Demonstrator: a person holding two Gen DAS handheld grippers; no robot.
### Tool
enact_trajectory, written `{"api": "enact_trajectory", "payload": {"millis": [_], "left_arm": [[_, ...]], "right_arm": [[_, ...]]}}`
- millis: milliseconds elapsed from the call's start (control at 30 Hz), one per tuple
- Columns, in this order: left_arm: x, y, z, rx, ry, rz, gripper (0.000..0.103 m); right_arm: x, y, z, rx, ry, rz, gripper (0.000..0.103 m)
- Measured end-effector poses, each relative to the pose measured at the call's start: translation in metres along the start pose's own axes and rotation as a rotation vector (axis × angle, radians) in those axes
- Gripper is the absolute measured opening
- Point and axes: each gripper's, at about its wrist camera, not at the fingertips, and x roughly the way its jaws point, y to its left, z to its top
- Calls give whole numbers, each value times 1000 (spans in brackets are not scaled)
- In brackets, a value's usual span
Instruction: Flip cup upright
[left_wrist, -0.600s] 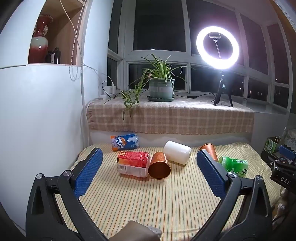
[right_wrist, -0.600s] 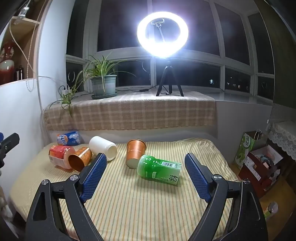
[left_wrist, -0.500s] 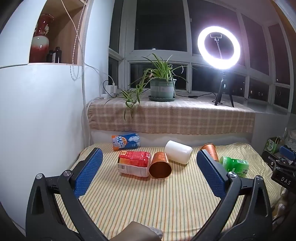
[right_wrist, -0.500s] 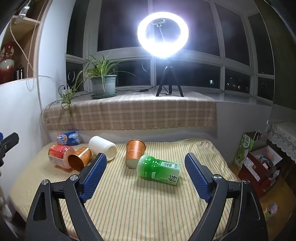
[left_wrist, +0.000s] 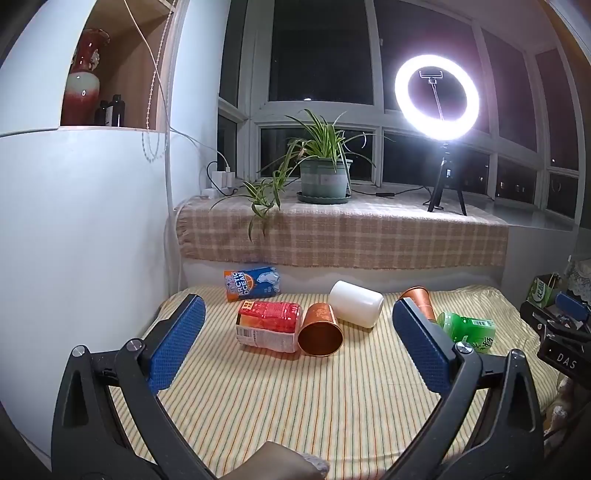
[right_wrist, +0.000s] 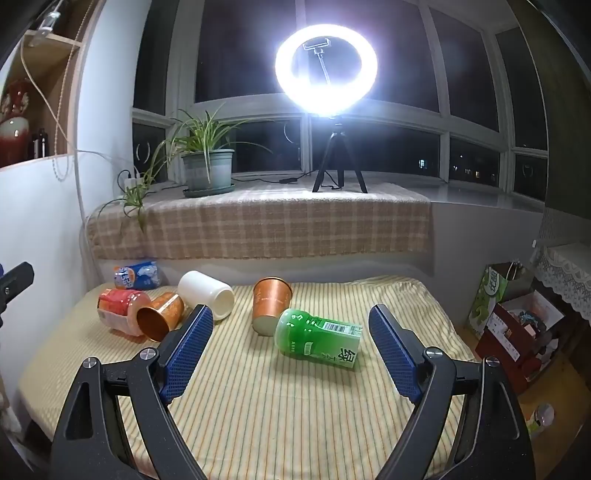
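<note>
Several cups lie tipped on the striped table (left_wrist: 295, 406). A copper cup (left_wrist: 320, 329) lies on its side with its mouth toward me; it also shows in the right wrist view (right_wrist: 161, 316). A white cup (left_wrist: 356, 303) lies on its side behind it, also in the right wrist view (right_wrist: 207, 299). A second copper cup (right_wrist: 270, 306) stands mouth down, tilted, against a green bottle (right_wrist: 319, 337). My left gripper (left_wrist: 295, 343) is open and empty, short of the first copper cup. My right gripper (right_wrist: 290, 350) is open and empty, near the green bottle.
A red bottle (left_wrist: 269, 325) and a blue Arctic Ocean can (left_wrist: 252, 283) lie at the left rear. A checked ledge (left_wrist: 343, 236) behind holds a potted plant (left_wrist: 323, 173) and a ring light (left_wrist: 437, 98). Boxes and bags (right_wrist: 517, 325) stand on the floor at right.
Both grippers have barely shifted; the views drift slightly. Nothing on the table has moved.
</note>
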Motion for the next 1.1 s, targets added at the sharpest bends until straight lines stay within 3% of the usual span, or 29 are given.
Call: {"api": "enact_trajectory", "payload": {"millis": [1100], "left_arm": [[-6,-1,-1,-1,-6,1,103]], "right_arm": [[-1,-2,0,5,-2,-5,86]]}}
